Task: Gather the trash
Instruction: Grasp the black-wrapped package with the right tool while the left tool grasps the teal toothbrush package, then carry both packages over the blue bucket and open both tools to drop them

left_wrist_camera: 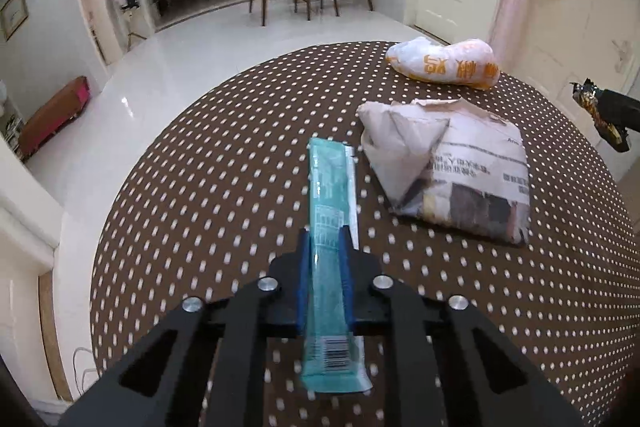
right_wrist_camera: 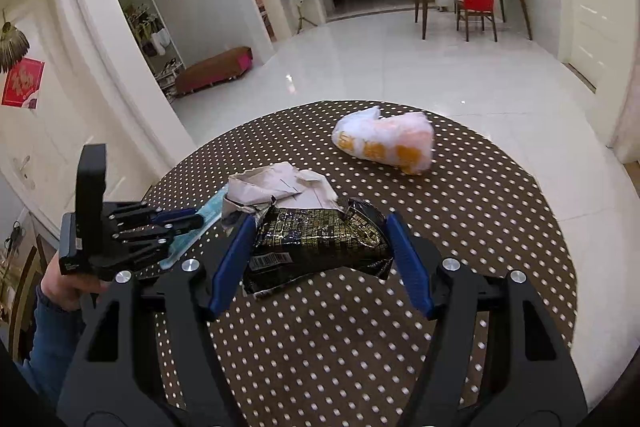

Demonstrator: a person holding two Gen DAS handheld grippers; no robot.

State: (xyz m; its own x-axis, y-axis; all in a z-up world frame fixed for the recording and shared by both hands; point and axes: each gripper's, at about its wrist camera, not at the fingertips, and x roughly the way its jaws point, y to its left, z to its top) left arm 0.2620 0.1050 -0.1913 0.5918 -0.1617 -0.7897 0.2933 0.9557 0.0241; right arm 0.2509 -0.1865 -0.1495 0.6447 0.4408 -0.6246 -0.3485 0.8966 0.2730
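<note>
The left gripper (left_wrist_camera: 325,239) has its jaws clamped tight on a long teal wrapper (left_wrist_camera: 330,227), which sticks out both ways over the brown dotted surface (left_wrist_camera: 200,187). The right gripper (right_wrist_camera: 318,227) carries a crinkled black-and-gold packet (right_wrist_camera: 320,247), jaws pressing on its two ends, above the surface. Just beyond sits a folded newspaper bundle (left_wrist_camera: 452,171), and farther back near the far edge lies a white-and-orange plastic bag (left_wrist_camera: 448,61). A hand (right_wrist_camera: 68,287) grips the left tool.
</note>
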